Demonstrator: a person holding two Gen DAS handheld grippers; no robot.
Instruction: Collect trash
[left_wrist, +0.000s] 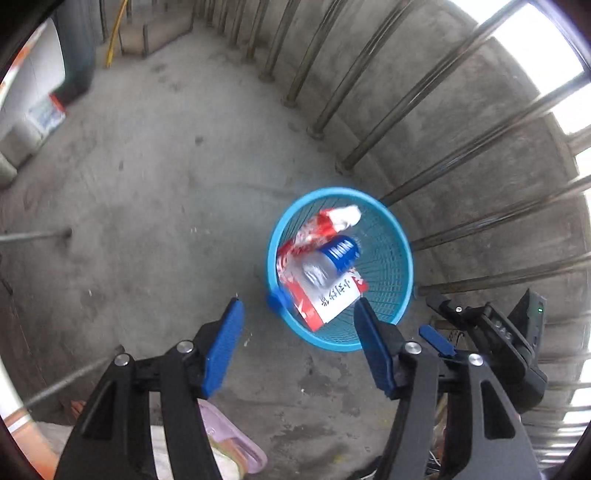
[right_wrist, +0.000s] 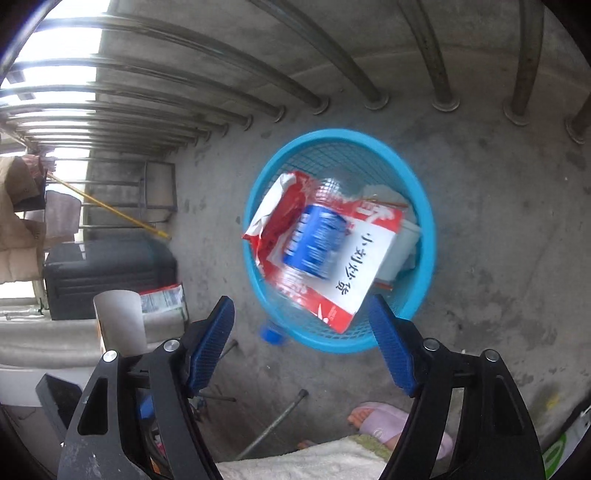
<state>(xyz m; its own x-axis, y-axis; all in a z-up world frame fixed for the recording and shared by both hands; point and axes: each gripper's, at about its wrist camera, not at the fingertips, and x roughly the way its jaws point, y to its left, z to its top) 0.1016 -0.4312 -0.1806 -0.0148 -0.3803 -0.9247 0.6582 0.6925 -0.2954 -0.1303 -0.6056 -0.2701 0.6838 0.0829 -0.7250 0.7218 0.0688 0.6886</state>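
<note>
- Left wrist view: left gripper (left_wrist: 297, 308) jaws stand wide apart, nothing between the blue pads, no grip on anything.
- Blue mesh basket (left_wrist: 397, 236) sits on the concrete floor (left_wrist: 155, 177) just ahead of the fingertips, closer to the right finger; that finger's tip overlaps the basket's near rim in the picture, contact cannot be told.
- Inside the basket: red-and-white paper bag (left_wrist: 334, 301) with black printed characters, a clear plastic bottle (left_wrist: 332, 258) with a blue label lying on top of it, motion-blurred, and a crumpled red-and-white wrapper (left_wrist: 341, 218) at the far side.
- Small blue cap (left_wrist: 276, 301) shows at the basket's near-left rim, blurred; in or out cannot be told.
- Right wrist view: right gripper (right_wrist: 301, 306) also wide open and empty, pads well apart.
- Basket (right_wrist: 424, 206) lies straight ahead between and beyond the two fingertips, right fingertip just at its near rim.
- Bag (right_wrist: 364, 258) leans across the basket, bottle (right_wrist: 316, 236) on top of it, blurred; white crumpled stuff (right_wrist: 406, 236) under the bag toward the right finger's side.
- Blue cap (right_wrist: 271, 332) appears outside the basket's near edge, ahead of the left finger, blurred.
- Metal railing bars (right_wrist: 332, 55) stand beyond the basket.
- Person's foot in a pink slipper (right_wrist: 380, 421) shows below, between the fingers' bases.
</note>
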